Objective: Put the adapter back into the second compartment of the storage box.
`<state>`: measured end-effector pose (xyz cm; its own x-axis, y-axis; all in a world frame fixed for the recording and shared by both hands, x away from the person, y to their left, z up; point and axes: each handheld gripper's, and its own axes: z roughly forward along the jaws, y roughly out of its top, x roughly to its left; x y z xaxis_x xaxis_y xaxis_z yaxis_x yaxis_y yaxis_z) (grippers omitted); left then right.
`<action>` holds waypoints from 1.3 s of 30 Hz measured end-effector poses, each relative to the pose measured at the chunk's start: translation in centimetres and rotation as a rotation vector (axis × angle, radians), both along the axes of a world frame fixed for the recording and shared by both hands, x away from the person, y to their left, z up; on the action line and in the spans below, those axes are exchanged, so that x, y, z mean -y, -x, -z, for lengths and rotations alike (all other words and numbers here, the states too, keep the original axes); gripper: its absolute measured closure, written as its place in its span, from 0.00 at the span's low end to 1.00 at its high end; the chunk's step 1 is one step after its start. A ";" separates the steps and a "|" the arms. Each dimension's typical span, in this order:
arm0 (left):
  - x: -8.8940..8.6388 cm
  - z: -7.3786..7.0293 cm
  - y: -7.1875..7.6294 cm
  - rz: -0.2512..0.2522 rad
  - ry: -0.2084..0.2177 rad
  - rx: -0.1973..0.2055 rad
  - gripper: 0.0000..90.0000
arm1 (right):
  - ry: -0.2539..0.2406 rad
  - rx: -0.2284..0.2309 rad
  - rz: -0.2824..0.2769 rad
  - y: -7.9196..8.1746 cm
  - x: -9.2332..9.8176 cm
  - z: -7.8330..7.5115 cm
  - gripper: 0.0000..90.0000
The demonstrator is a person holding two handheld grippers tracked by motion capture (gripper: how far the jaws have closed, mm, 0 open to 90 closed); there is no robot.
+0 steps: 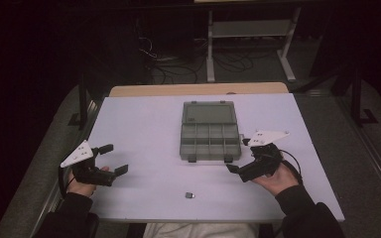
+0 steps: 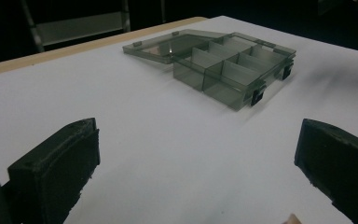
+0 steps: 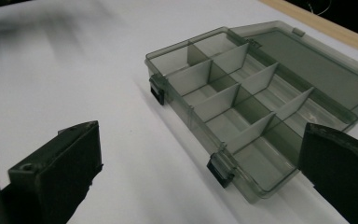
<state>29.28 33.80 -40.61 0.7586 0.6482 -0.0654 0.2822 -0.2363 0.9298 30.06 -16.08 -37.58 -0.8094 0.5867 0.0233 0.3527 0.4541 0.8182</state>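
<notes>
A smoky clear organizer box (image 1: 211,139) lies open at the middle of the white table (image 1: 139,124), its lid (image 1: 208,113) folded flat toward the far side. Its divided compartments look empty. A small dark part (image 1: 190,195) lies near the front edge, apart from both grippers. My left gripper (image 1: 114,158) is held at the table's left, open, with nothing between its jaws; its own view shows the box (image 2: 233,65) far ahead. My right gripper (image 1: 239,154) is open just off the box's front right corner, and the box (image 3: 242,102) lies close ahead with its latches (image 3: 220,170) facing me.
A wooden strip (image 1: 198,89) runs along the table's far edge. Behind it stand a white-framed shelf (image 1: 250,29) and loose cables on the floor (image 1: 178,64). Dark frame legs (image 1: 82,99) flank the table's left side.
</notes>
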 end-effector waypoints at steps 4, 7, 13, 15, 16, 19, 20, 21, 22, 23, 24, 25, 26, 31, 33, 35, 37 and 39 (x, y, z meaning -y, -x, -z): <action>0.0 0.0 0.0 0.003 -0.007 -0.003 0.00 | 0.016 -0.012 -0.023 0.0 -0.7 0.2 0.00; 0.0 0.0 0.0 0.003 -0.009 -0.003 0.00 | 0.018 -0.021 -0.033 0.0 -1.1 0.3 0.00; 0.0 0.0 0.0 0.003 -0.008 -0.004 0.00 | 0.023 -0.034 -0.054 0.1 -1.7 0.4 0.00; 0.0 0.0 0.0 0.002 -0.009 -0.004 0.00 | 0.033 -0.044 -0.065 0.1 -2.0 0.5 0.00; 0.0 0.0 0.0 0.002 -0.008 -0.004 0.00 | 0.036 -0.045 -0.068 0.1 -2.1 0.6 0.00; 0.0 0.0 0.0 0.000 -0.010 -0.002 0.00 | 0.046 -0.053 -0.085 0.1 -2.7 0.7 0.00; 0.0 0.0 0.0 0.001 -0.010 -0.002 0.00 | 0.049 -0.056 -0.089 0.2 -2.9 0.7 0.00; 0.0 0.0 0.0 0.001 -0.010 -0.002 0.00 | 0.053 -0.056 -0.096 0.2 -3.1 0.8 0.00; 0.0 0.0 0.0 0.002 -0.009 -0.004 0.00 | 0.057 -0.060 -0.100 0.2 -3.3 0.8 0.00; 0.0 0.0 0.0 0.002 -0.009 -0.004 0.00 | 0.057 -0.060 -0.100 0.2 -3.3 0.8 0.00; 0.0 0.0 0.0 0.003 -0.010 -0.004 0.00 | 0.060 -0.061 -0.107 0.2 -3.5 0.9 0.00; 0.0 0.0 0.0 0.004 -0.011 -0.004 0.00 | 0.062 -0.064 -0.114 0.2 -3.8 0.9 0.00; 0.1 0.0 0.0 0.004 -0.011 -0.004 0.00 | 0.067 -0.069 -0.124 0.1 -4.2 1.0 0.00; 0.1 0.0 0.0 0.004 -0.012 -0.002 0.00 | 0.087 -0.078 -0.147 0.2 -5.2 1.2 0.00; 0.1 0.0 0.0 0.004 -0.012 -0.002 0.00 | 0.095 -0.081 -0.166 0.3 -5.7 1.3 0.00; 0.1 0.0 0.0 0.004 -0.012 -0.001 0.00 | 0.097 -0.082 -0.172 0.3 -5.9 1.3 0.00; 0.1 0.0 0.0 0.004 -0.012 -0.001 0.00 | 0.105 -0.084 -0.188 0.5 -6.3 1.4 0.00; 0.1 0.0 0.0 0.006 -0.012 -0.002 0.00 | 0.106 -0.087 -0.191 0.5 -6.4 1.4 0.00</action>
<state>29.26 33.72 -40.65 0.7622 0.6446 -0.0590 0.2826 -0.2494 0.9262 29.58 -9.63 -39.00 -0.9037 0.4259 0.0442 0.3190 0.6010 0.7329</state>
